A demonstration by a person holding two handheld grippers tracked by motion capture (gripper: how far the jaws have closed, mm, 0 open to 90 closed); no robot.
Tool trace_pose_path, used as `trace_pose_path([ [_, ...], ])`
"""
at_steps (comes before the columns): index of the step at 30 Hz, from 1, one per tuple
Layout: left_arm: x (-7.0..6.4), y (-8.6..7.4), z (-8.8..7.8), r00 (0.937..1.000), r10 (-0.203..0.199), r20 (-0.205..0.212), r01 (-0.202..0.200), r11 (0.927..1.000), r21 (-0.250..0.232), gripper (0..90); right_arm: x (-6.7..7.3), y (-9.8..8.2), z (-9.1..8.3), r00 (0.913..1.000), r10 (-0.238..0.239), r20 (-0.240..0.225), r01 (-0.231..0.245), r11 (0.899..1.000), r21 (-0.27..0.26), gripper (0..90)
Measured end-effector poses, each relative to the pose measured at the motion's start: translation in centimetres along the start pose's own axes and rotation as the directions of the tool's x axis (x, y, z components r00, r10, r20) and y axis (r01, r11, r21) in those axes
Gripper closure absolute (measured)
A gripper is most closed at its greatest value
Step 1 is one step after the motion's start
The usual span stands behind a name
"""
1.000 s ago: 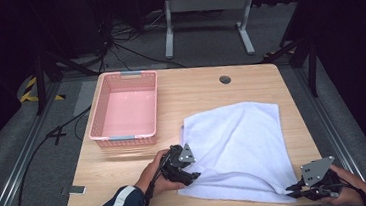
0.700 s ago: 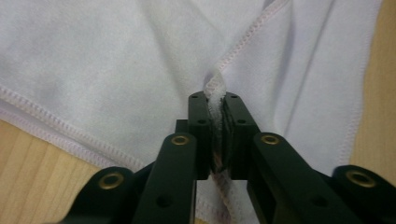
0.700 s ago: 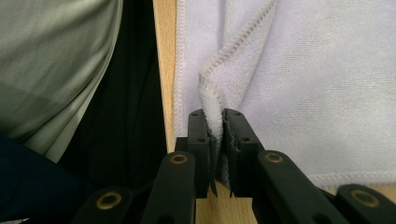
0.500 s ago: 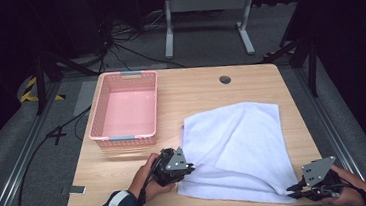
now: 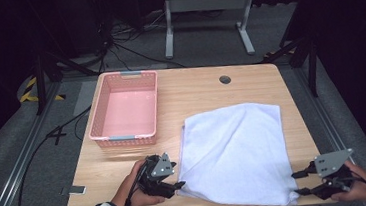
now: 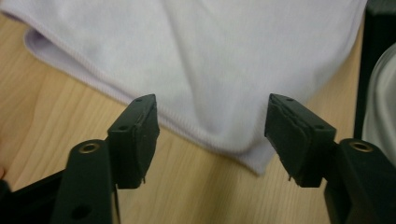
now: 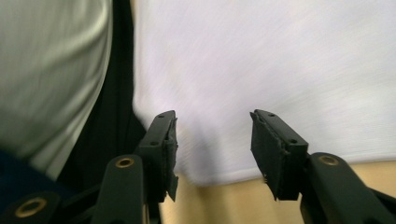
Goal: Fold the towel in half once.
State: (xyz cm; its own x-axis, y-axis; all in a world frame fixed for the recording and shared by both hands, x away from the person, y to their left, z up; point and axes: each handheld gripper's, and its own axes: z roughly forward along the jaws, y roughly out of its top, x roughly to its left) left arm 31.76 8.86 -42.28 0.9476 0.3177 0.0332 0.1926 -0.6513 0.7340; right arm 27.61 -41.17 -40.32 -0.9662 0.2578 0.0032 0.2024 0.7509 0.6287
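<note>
On the table: a white rectangular cloth towel lies folded flat over the right half of the light wooden tabletop, its near edge close to the front rim.
My left claw: it sits just off the towel's near-left corner, my left hand wrapped round its body; the 2 black jaws have just been opening and now stand apart.
Left gripper view: the rounded towel corner lies on bare wood ahead of and between the jaws, neither pad touching it.
My right claw: it is at the towel's near-right corner, my right hand behind it; its jaws have likewise just been opening and stand apart.
Right gripper view: the towel's hem runs across beyond the open jaws, nothing pinched; the picture is slightly blurred.
Left of the towel: 1 pink plastic lattice basket stands well apart from the cloth.
</note>
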Motion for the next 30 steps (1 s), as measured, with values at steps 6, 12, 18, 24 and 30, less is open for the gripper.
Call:
trace_pose_path([
  [6,0.9,2.9,3.3,0.9989,0.044,-0.018,-0.043,0.9989,0.017,35.3,-2.3,2.7,-1.6,0.9804,0.089,0.176,-0.06,0.985,-0.161,52.4],
  [12,3.0,3.6,7.8,0.9996,0.029,-0.006,-0.028,0.9939,0.107,51.6,-7.0,3.6,4.6,0.912,0.23,0.339,-0.206,0.973,-0.107,59.1],
  [18,4.0,2.8,8.6,0.9986,-0.038,0.037,0.033,0.9933,0.111,55.3,-9.7,2.5,7.2,0.8984,0.321,0.299,-0.309,0.947,-0.089,56.9],
  [24,1.7,1.7,7.8,0.9964,-0.05,0.068,0.044,0.9954,0.085,56.1,-8.7,1.5,6.9,0.9077,0.311,0.281,-0.308,0.95,-0.059,56.5],
  [30,-1.4,1.2,6.7,0.985,-0.024,0.171,0.005,0.994,0.11,55.8,-7.3,0.8,5.7,0.9329,0.278,0.229,-0.288,0.957,0.013,57.3],
])
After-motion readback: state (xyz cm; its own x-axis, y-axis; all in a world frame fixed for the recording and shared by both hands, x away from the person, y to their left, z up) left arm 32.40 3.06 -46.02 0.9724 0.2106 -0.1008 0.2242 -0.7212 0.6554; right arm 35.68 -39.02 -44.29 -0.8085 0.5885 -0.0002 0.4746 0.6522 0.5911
